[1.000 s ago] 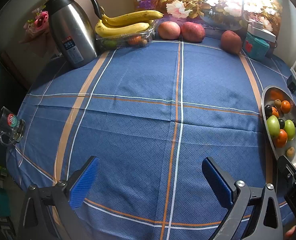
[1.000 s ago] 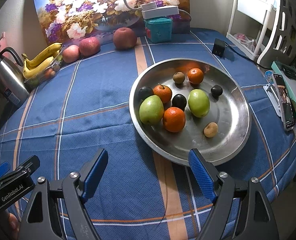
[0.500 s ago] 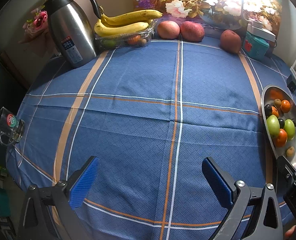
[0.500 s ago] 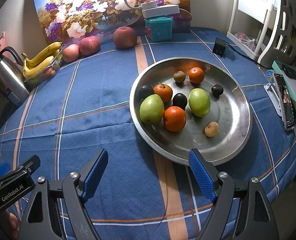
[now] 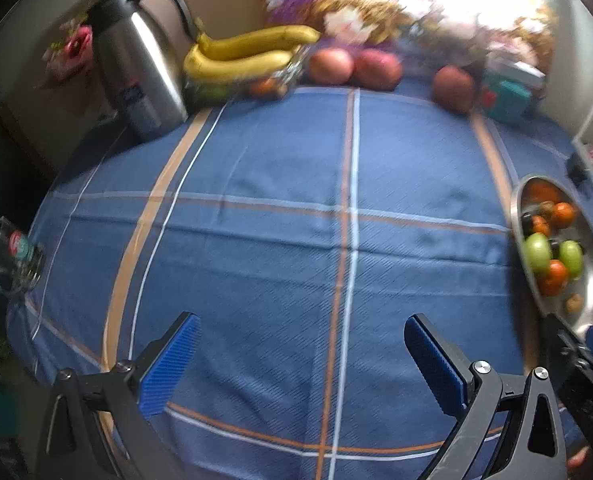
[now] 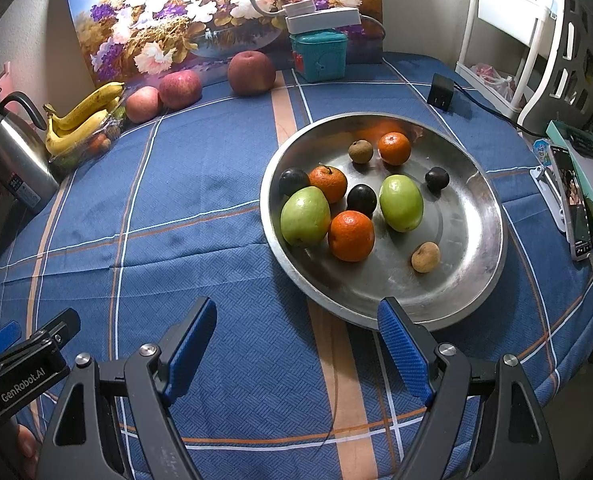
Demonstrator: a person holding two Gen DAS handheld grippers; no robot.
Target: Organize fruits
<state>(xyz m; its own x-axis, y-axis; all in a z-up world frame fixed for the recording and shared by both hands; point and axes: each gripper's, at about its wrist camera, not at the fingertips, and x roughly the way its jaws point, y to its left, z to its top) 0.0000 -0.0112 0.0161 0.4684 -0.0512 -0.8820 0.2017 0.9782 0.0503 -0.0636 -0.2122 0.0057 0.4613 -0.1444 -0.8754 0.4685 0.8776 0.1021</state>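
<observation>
Both tongs gape wide, empty: left gripper (image 5: 302, 354) over bare cloth, right gripper (image 6: 300, 340) just before the steel dish (image 6: 472, 280) holding 9 fruits; round oranges (image 6: 351, 236) may roll if nudged
</observation>
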